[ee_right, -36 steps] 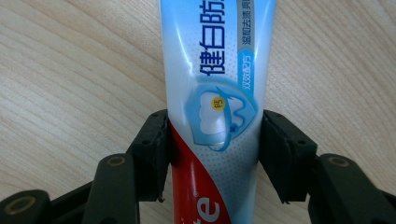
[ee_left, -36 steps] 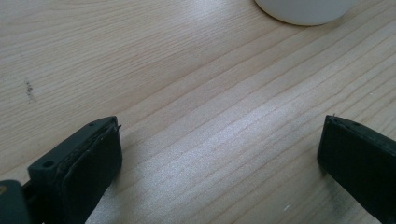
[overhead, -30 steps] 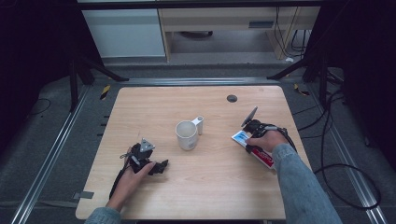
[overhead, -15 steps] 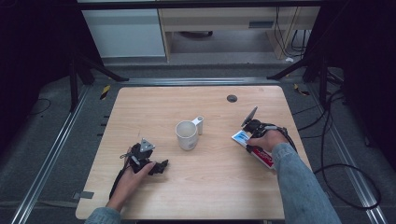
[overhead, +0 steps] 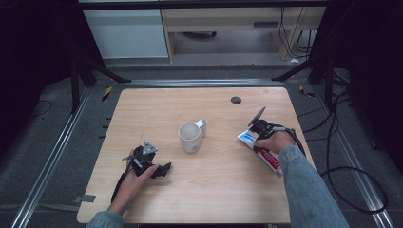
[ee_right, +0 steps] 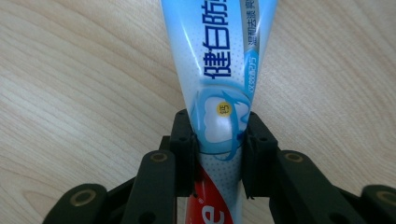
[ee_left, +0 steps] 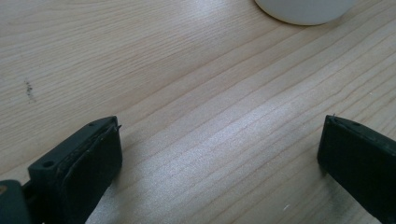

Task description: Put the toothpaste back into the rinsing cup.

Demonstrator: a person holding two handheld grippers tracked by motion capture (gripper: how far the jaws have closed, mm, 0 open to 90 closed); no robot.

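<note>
From the high view, your right tongs (overhead: 257, 127) sit over the toothpaste tube (overhead: 260, 151), which lies flat on the table (overhead: 218, 199) near its right edge, pointing slantwise toward the white mug (overhead: 190, 137) standing upright in the middle; tube and mug are well apart. Your left tongs (overhead: 164, 168) rest low on the table off to the mug's near-left, touching nothing. The mug's mouth faces up and, as far as this angle lets you see, there is nothing in it. In the left gripper view the two jaws stand wide apart with bare wood between them, and the foot of the mug (ee_left: 303, 9) just clips the top edge, so that hand is idle and a short way from the mug. In the right gripper view the jaws are pinched onto the toothpaste tube (ee_right: 217, 84) from both sides, around the middle of its body where the blue print meets the red, with the tube apparently resting on the wood. You look to be at the grasp step, grip made but lift not begun. Next you would likely raise the tube cleanly, keep the squeeze gentle so the soft body does not buckle or slip, and carry it toward the mug.
</note>
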